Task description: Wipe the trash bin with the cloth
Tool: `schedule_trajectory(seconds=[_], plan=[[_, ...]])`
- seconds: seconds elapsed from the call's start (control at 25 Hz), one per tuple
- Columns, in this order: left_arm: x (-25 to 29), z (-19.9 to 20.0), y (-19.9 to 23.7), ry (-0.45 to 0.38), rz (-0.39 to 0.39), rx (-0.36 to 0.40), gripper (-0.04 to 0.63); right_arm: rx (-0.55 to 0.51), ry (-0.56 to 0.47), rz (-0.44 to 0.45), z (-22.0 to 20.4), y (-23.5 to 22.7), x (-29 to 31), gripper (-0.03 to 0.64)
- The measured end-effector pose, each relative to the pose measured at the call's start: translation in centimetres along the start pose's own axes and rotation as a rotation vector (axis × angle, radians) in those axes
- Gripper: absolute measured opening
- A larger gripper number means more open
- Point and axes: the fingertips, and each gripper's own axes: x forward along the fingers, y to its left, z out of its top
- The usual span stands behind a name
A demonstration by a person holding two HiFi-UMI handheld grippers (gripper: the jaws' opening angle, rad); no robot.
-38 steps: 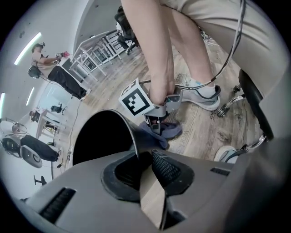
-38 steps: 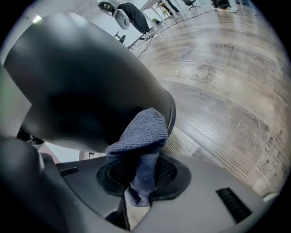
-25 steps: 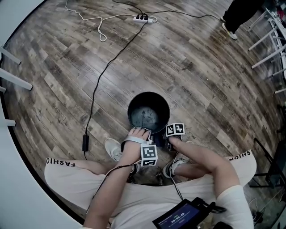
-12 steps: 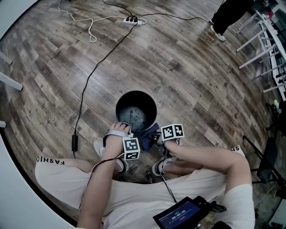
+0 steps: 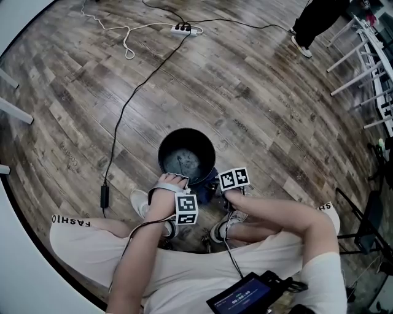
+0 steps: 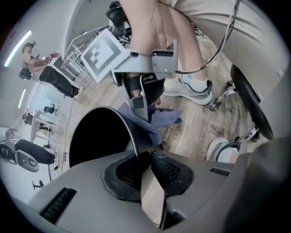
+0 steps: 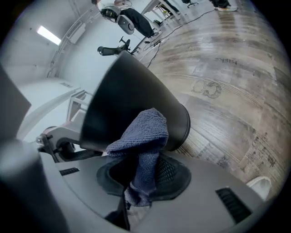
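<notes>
The black trash bin stands on the wood floor between the person's feet. My left gripper is at its near rim; in the left gripper view the thin rim runs down between the jaws, which have just been closing, and the left gripper is shut on it. My right gripper hangs at the bin's near right side, shut on a dark blue cloth. The cloth drapes against the bin's outer wall just below the rim.
A black cable with an adapter runs left of the bin to a power strip. The person's shoes flank the bin. A stool base stands behind. White frame legs and another person's legs are far right.
The right gripper has risen with the cloth beside the bin's near right side. The left hand has stayed at the near rim.
</notes>
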Motion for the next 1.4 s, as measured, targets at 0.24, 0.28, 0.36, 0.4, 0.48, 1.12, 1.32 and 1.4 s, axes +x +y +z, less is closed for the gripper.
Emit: schedule_trajectory(seconds=[0.24, 0.28, 0.36, 0.4, 0.48, 1.12, 1.32, 1.4], plan=[[-0.1, 0.0, 0.0, -0.009, 0.006, -0.008, 0.075, -0.081, 0.055, -0.047, -0.5, -4.2, 3.7, 0.084], [-0.1, 0.1, 0.0, -0.012, 0.008, -0.008, 0.075, -0.088, 0.061, -0.056, -0.6, -4.9, 4.3, 0.084], [0.0, 0.2, 0.1, -0.016, 0.013, -0.009, 0.075, -0.099, 0.07, -0.076, -0.9, -6.3, 5.6, 0.084], [0.0, 0.2, 0.2, -0.018, 0.014, -0.008, 0.075, -0.1, 0.073, -0.085, -1.0, -7.0, 6.2, 0.084], [0.0, 0.3, 0.3, -0.02, 0.015, -0.008, 0.075, -0.108, 0.079, -0.115, -1.3, -8.4, 7.5, 0.084], [-2.8, 1.9, 1.6, -0.134, 0.034, -0.128, 0.123, -0.246, -0.094, -0.407, 5.1, -8.7, -0.4, 0.084], [-9.2, 4.1, 3.7, -0.326, 0.056, -0.297, 0.147, -0.371, -0.221, -0.426, 10.0, -4.3, -8.2, 0.084], [-11.8, 3.8, 5.3, -0.38, 0.116, -0.369, 0.147, -0.383, -0.313, -0.409, 12.2, -2.0, -11.0, 0.083]])
